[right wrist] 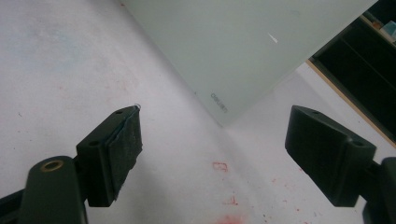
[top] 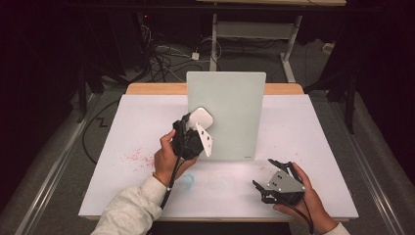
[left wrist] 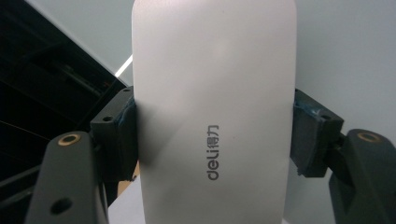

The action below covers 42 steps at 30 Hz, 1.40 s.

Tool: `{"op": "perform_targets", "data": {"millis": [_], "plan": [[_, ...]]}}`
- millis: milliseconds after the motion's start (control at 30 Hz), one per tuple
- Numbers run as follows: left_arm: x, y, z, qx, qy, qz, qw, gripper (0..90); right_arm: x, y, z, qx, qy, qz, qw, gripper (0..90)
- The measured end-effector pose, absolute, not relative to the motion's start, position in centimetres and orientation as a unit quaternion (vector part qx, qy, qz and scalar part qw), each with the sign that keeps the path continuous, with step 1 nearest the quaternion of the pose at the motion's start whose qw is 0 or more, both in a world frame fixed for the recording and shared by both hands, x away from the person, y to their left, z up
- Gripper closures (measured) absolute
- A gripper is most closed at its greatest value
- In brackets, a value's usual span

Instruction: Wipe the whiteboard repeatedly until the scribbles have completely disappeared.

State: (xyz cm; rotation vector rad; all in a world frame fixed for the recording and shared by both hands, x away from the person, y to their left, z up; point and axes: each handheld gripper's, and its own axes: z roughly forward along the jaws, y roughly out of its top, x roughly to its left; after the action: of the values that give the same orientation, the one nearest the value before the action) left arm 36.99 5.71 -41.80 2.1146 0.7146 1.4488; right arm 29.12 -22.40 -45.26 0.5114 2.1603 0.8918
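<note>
1. At the left of the high view, a person's left hand (top: 169, 159), in a pale sleeve, holds the left gripper (top: 193, 129) raised above the white table (top: 147, 122) and tilted up and away toward the far side.
2. Its jaws are clamped on a white whiteboard eraser (top: 201, 118), a smooth rounded block. In the left gripper view the eraser (left wrist: 215, 107) sits lengthwise between the two pads (left wrist: 125, 135), gripped across its narrow width, with the grey brand lettering "deli" on its back.
3. The eraser is pressed against, or just at, the left part of an upright pale green-grey whiteboard (top: 235, 112) standing at the middle of the table; actual contact cannot be made out.
4. Handling judgement: the eraser looks light and stiff, with a slick plastic shell, so it could slip or twist. Gripping across the flat long sides near the middle, as here, seems the steadiest hold.
5. The whiteboard looks thin and rigid and stands on edge, so a hard push might tip or slide it.
6. At the near right, the right hand (top: 306, 198) rests the right gripper (top: 269, 176) low by the table's near edge, pointing left and away.
7. In the right gripper view its jaws stand wide apart, holding nothing, over table (right wrist: 70, 56) stained with red marker marks (right wrist: 219, 166), facing the board's lower corner (right wrist: 219, 100).
</note>
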Motion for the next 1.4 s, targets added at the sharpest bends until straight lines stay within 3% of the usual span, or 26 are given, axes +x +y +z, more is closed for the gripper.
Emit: {"op": "perform_targets", "data": {"millis": [267,1067,1400], "plan": [[36.1,6.1,-43.7,0.794,0.249,0.509,0.218,28.7,29.1,-22.5,-45.3,0.200,0.841,0.347,0.365,19.4],[34.7,9.9,-40.9,0.805,0.291,0.410,0.317,28.7,29.4,-23.2,-44.7,0.216,0.826,0.354,0.382,19.4],[33.6,11.1,-40.9,0.819,0.275,0.378,0.333,28.7,29.7,-23.5,-44.5,0.225,0.821,0.358,0.383,19.4]]}}
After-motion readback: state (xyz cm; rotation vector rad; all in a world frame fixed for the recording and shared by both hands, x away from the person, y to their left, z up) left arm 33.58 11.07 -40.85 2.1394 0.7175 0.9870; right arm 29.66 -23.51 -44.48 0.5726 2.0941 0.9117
